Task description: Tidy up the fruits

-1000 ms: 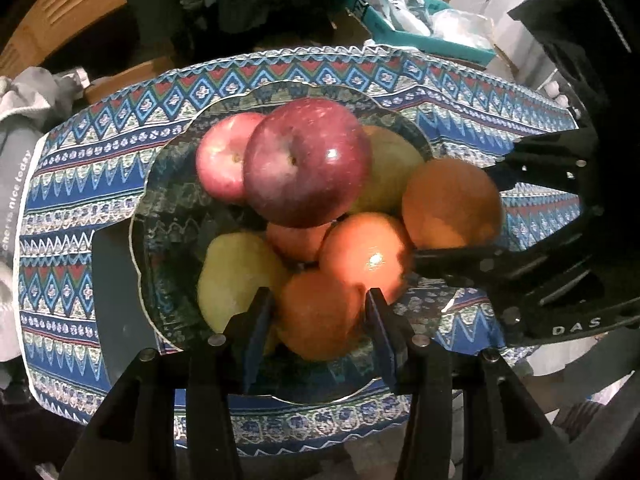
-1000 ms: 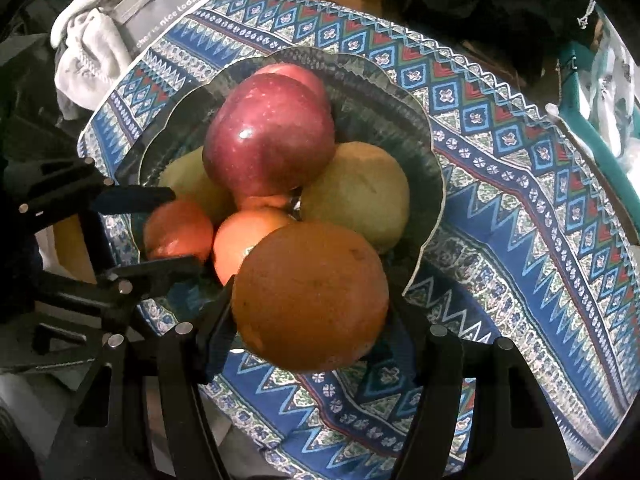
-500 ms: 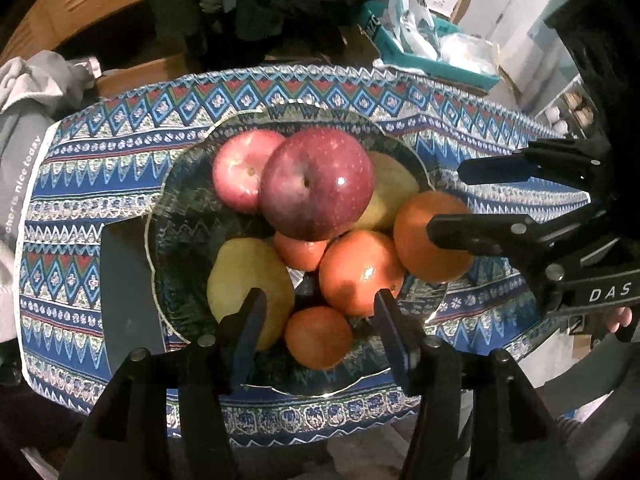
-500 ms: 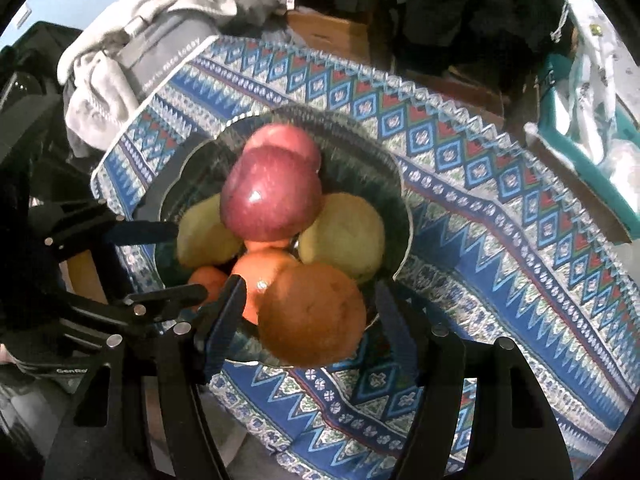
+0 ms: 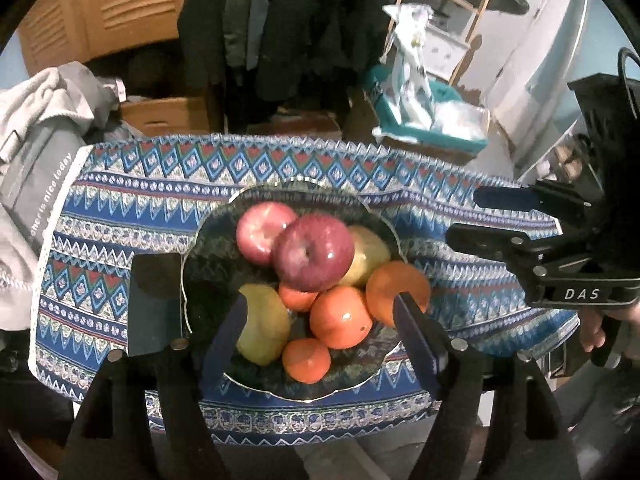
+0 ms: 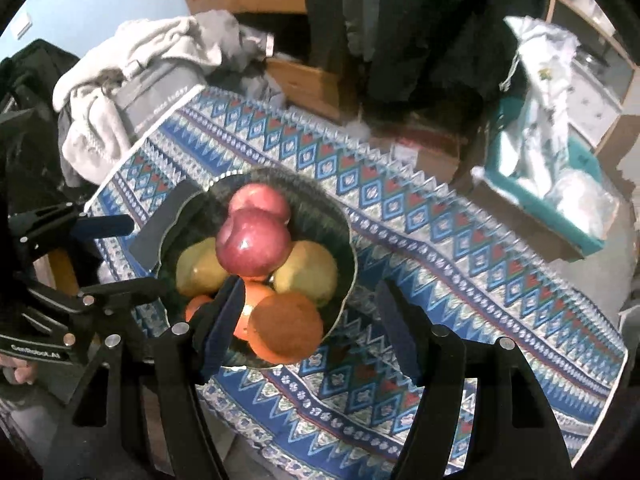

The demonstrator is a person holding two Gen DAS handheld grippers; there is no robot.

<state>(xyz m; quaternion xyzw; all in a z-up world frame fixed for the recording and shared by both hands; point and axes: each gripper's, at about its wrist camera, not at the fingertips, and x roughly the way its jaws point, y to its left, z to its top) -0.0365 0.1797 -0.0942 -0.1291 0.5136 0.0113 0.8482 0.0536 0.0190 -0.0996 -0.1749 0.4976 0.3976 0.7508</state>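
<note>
Glossy round fruit fills the scalloped bowl (image 5: 200, 236); at six o'clock the left gripper (image 5: 320, 336) is opening, empty, while the right gripper (image 6: 312, 316) stands spread, empty.

Cluttered room: bench under a blue patterned cloth (image 5: 304, 168), louvred wooden doors (image 5: 100, 4) and hanging dark clothing (image 5: 288, 28) behind, a heap of grey garments (image 6: 132, 76) at one end, cardboard boxes (image 5: 168, 116), a teal bin (image 6: 560, 184) and a pale blue wall (image 6: 104, 0).

Glossy red apple (image 5: 313, 256) gleaming, oranges (image 5: 340, 317) shiny and dimpled, patterned woven cloth (image 5: 120, 216) matt, louvred wooden doors (image 5: 100, 8) behind.
</note>
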